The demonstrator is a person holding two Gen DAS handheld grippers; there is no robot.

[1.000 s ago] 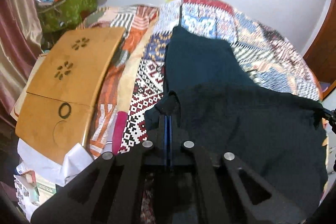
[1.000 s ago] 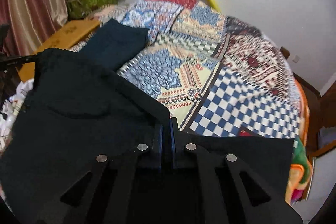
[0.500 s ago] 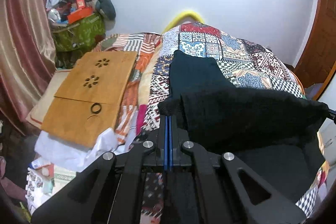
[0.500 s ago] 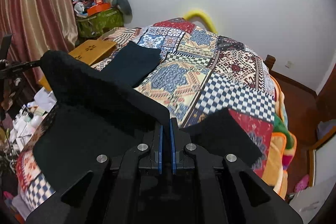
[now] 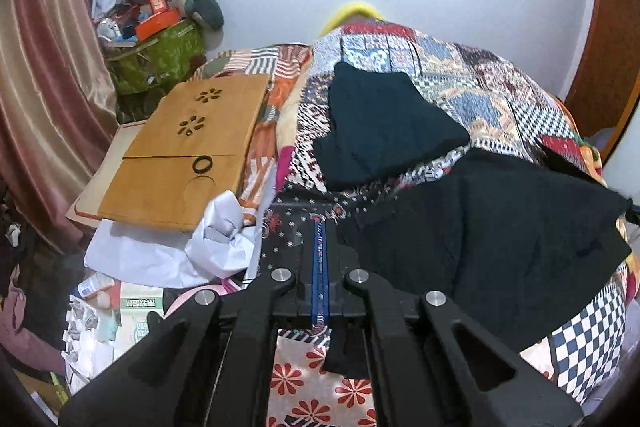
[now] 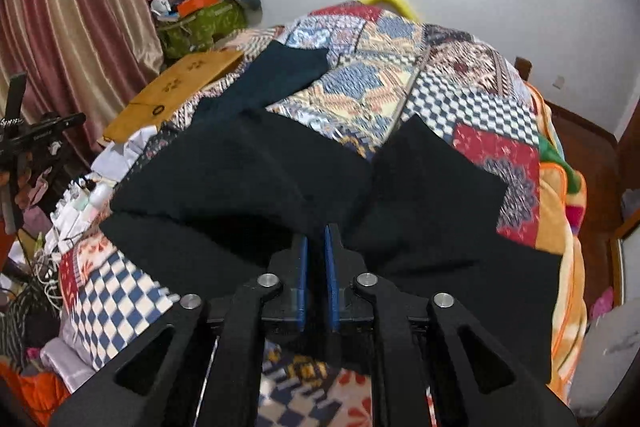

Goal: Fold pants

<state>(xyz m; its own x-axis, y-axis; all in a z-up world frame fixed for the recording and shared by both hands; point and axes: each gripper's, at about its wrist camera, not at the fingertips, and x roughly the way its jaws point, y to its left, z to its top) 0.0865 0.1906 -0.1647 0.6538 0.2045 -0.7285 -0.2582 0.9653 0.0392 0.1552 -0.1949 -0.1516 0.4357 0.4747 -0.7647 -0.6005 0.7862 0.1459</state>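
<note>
The left gripper [image 5: 319,227] has its blue pads pressed together with nothing between them, sitting at the near left edge of the patchwork quilt [image 5: 516,95], the black pants [image 5: 480,227] just to its right. The right gripper [image 6: 315,229] shows a narrow gap between its pads, its tips at the pants' near hem; whether cloth is pinched there cannot be told. The pants [image 6: 248,179] lie rumpled across the bed's near end. Farther up lies a folded dark teal garment [image 5: 380,123], and beyond the left edge a wooden lap desk [image 5: 180,147].
</note>
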